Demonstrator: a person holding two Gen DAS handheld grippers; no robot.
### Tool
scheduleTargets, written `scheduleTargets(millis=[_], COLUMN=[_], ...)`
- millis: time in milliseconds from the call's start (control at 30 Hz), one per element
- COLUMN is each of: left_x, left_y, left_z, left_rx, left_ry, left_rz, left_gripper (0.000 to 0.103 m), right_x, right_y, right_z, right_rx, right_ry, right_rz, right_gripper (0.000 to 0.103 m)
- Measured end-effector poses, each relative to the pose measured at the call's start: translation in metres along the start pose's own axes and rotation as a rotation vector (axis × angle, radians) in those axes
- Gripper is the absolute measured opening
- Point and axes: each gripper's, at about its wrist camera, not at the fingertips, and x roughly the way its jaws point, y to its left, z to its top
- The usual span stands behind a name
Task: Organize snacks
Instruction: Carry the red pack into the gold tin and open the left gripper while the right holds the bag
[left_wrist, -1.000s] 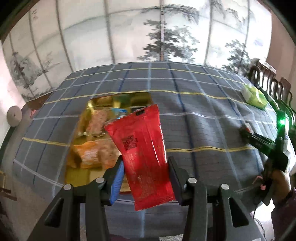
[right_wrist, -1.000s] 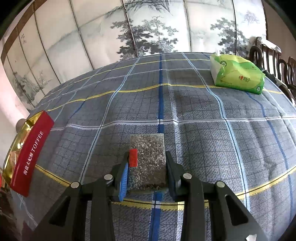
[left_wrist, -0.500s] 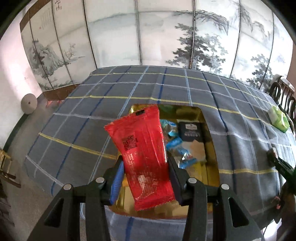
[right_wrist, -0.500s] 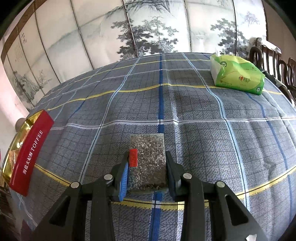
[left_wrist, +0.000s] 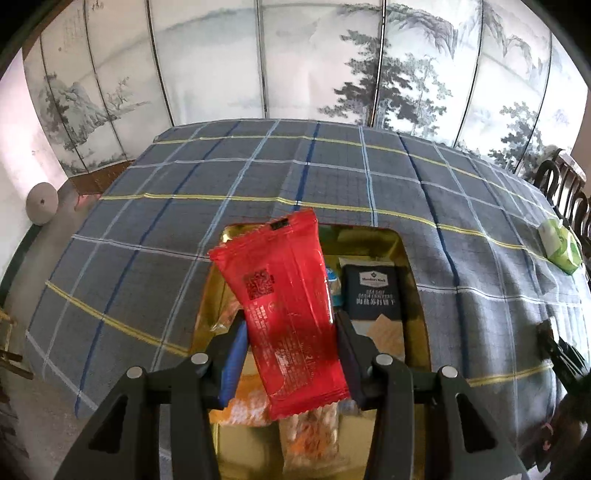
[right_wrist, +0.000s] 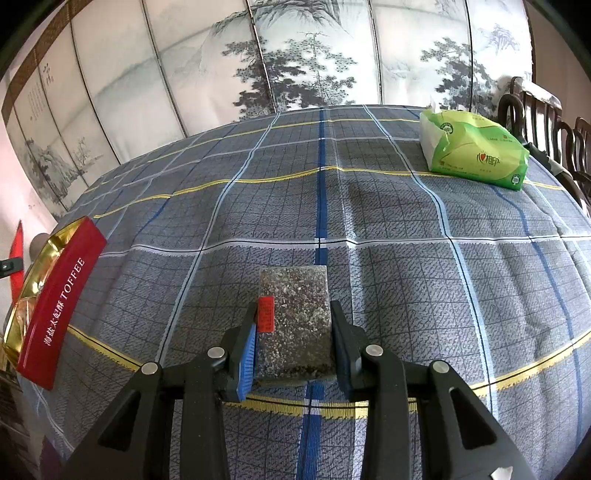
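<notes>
A large table under a grey-blue plaid tablecloth (right_wrist: 369, 206) with yellow and white stripes fills both views, with a painted folding screen (left_wrist: 295, 55) of ink trees and mountains behind its far edge and dark wooden chair backs (right_wrist: 535, 114) at the far right.

On the cloth lies a gold-lined rectangular tin (left_wrist: 402, 251); in the right wrist view it sits at the far left edge of the table, its red side wall printed TOFFEE (right_wrist: 59, 302). Inside it, seen from the left wrist, are a dark navy packet with white lettering (left_wrist: 373, 291) on the right and orange-speckled clear-wrapped snacks (left_wrist: 310, 439) at the near end.

A green and white soft pack of tissues (right_wrist: 476, 151) rests near the far right of the table, well apart from the tin.

The left gripper (left_wrist: 290, 332) hangs over the tin, its jaws clamped on the lower half of a glossy red foil snack packet (left_wrist: 280, 302). The packet stands tilted, its top leaning left and away, its bottom end hanging below the jaws towards the camera.

The right gripper (right_wrist: 293, 332) hovers over the middle of the cloth, jaws closed on a small rectangular block of dark speckled seed brittle in clear wrap (right_wrist: 299, 317), which carries a small red label (right_wrist: 266, 314) on its left edge. The block lies straight along the fingers, its far end jutting past the fingertips.

At the right edge of the left wrist view, part of the right gripper's black body shows above the cloth.
</notes>
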Motion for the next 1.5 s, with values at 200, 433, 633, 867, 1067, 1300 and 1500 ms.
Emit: scheduleTargets(millis=[200, 433, 633, 867, 1067, 1300, 1500], left_x=[0.016, 0.029, 0.032, 0.032, 0.030, 0.026, 0.016], left_y=[-0.008, -0.018, -0.025, -0.033, -0.037, -0.039, -0.035], left_z=[0.005, 0.006, 0.006, 0.006, 0.004, 0.003, -0.001], left_rx=[0.007, 0.025, 0.047, 0.083, 0.110, 0.124, 0.107], left_ry=[0.021, 0.044, 0.039, 0.016, 0.004, -0.005, -0.017], left_rz=[-0.004, 0.015, 0.028, 0.072, 0.102, 0.145, 0.149], left_gripper=[0.046, 0.046, 0.046, 0.046, 0.046, 0.046, 0.047], right_x=[0.000, 0.000, 0.000, 0.000, 0.000, -0.001, -0.001], right_y=[0.000, 0.000, 0.000, 0.000, 0.000, 0.000, 0.000], right_z=[0.000, 0.000, 0.000, 0.000, 0.000, -0.001, -0.001], right_rx=[0.000, 0.000, -0.001, -0.001, -0.001, -0.001, -0.002], right_ry=[0.000, 0.000, 0.000, 0.000, 0.000, 0.000, 0.001], right_rz=[0.001, 0.000, 0.000, 0.000, 0.000, 0.000, -0.001], right_gripper=[0.033, 0.033, 0.033, 0.033, 0.033, 0.033, 0.033])
